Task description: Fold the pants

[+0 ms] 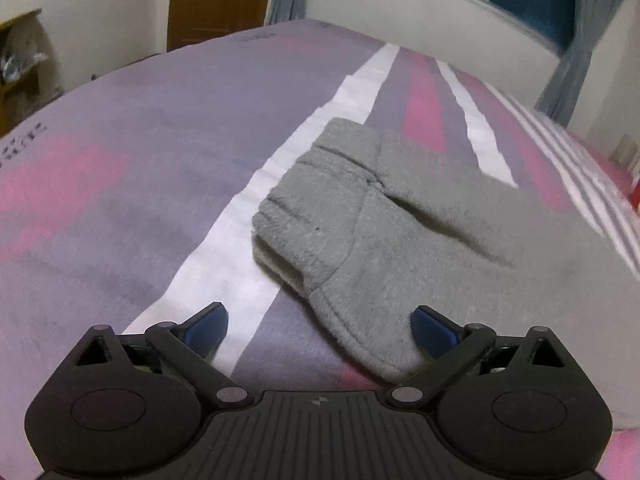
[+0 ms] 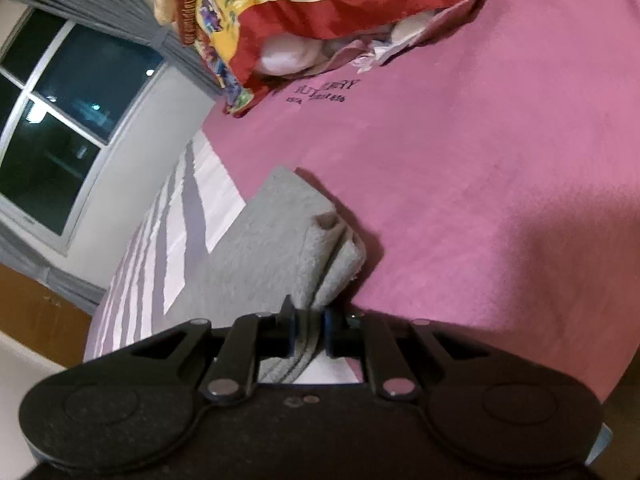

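1. In the left wrist view, the left gripper [image 1: 320, 324] is hanging just above the bed sheet [image 1: 120, 184] with its jaws spread wide and nothing between them; its blue pads [image 1: 204, 330] are standing well apart.
2. The grey pants [image 1: 380, 220] are lying on the bed sheet ahead of this gripper, fuzzy and thick like fleece, stretching from the near middle away to the right.
3. One soft layer is lying doubled over another at the left end, giving a rounded, stacked edge, and the nearest hem is reaching down between the open fingers without touching either.
4. The sheet is showing a smooth weave in lilac-grey with pink blocks and long white stripes running to the far side.
5. In the right wrist view, the right gripper [image 2: 309, 330] is pinching a bunched fold of the pants [image 2: 256, 256], its jaws nearly closed with the cloth squeezed between the pads.
6. The cloth here is looking napped and grey, several layers thick at the corner just beyond the fingers.
7. A glossy red and yellow bag [image 2: 320, 12] is gaping open at the far side on the pink sheet [image 2: 480, 152], with pale bundled fabric showing inside its mouth.
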A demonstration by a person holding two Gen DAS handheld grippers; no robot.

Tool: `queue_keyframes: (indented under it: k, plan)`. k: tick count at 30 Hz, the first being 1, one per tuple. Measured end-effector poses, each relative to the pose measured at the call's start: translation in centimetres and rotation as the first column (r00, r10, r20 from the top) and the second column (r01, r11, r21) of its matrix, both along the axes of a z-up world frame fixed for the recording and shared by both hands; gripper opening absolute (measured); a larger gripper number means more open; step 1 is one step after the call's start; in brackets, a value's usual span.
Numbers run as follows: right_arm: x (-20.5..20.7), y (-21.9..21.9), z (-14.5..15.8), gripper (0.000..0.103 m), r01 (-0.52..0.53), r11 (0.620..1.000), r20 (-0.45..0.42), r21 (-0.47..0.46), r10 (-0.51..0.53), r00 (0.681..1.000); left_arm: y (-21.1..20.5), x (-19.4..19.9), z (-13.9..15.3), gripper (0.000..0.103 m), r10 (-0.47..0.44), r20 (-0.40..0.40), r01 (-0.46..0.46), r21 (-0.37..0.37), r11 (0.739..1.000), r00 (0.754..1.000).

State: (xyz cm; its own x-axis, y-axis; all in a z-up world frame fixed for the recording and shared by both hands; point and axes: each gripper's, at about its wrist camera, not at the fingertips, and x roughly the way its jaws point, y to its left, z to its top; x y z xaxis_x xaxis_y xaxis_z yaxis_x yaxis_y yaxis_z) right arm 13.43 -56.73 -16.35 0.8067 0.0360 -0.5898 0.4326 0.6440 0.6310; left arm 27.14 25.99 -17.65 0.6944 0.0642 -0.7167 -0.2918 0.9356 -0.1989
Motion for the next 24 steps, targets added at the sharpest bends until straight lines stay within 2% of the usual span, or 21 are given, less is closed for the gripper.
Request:
queue_keyframes:
  k: [3,9,11,14,16,19,22,24]
  plan:
    - [1.4,2.4,2.9,0.011,-0.026,0.988,-0.04,-0.153,0.02,0.999,0.7,-0.7,0.2,0.099,0.008,0.02,-0.007,-0.03,1.0,1.0]
    - [5.1,9.1,9.4,0.011,-0.117,0.936,0.021,-0.332,0.131,0.991,2.8,-3.4,0.7,0.099,0.031,0.053,-0.028,-0.053,0.998,0.998]
    - [6.9,12.4,11.2,0.011,-0.176,0.91,0.038,-0.376,0.205,0.978,3.8,-4.6,0.7,0.099,0.045,0.066,-0.041,-0.07,0.997,0.997]
    - [10.0,18.7,13.2,0.011,-0.279,0.859,0.055,-0.429,0.333,0.941,5.2,-6.3,0.7,0.099,0.066,0.081,-0.058,-0.092,0.994,0.995]
    - [11.9,23.2,13.8,0.011,-0.356,0.816,0.059,-0.455,0.427,0.903,5.8,-7.5,0.8,0.099,0.069,0.089,-0.06,-0.105,0.993,0.994]
    - [14.2,30.5,13.2,0.011,-0.485,0.733,0.024,-0.477,0.563,0.826,7.0,-9.1,1.0,0.099,0.084,0.097,-0.075,-0.086,0.993,0.992]
    - [15.1,37.8,11.0,0.011,-0.633,0.594,-0.042,-0.497,0.712,0.701,8.7,-10.4,0.8,0.099,0.108,0.094,-0.101,-0.082,0.992,0.99]
    - [14.4,41.9,8.9,0.011,-0.716,0.466,-0.101,-0.52,0.799,0.593,9.6,-11.2,0.5,0.099,0.119,0.087,-0.112,-0.083,0.99,0.989]
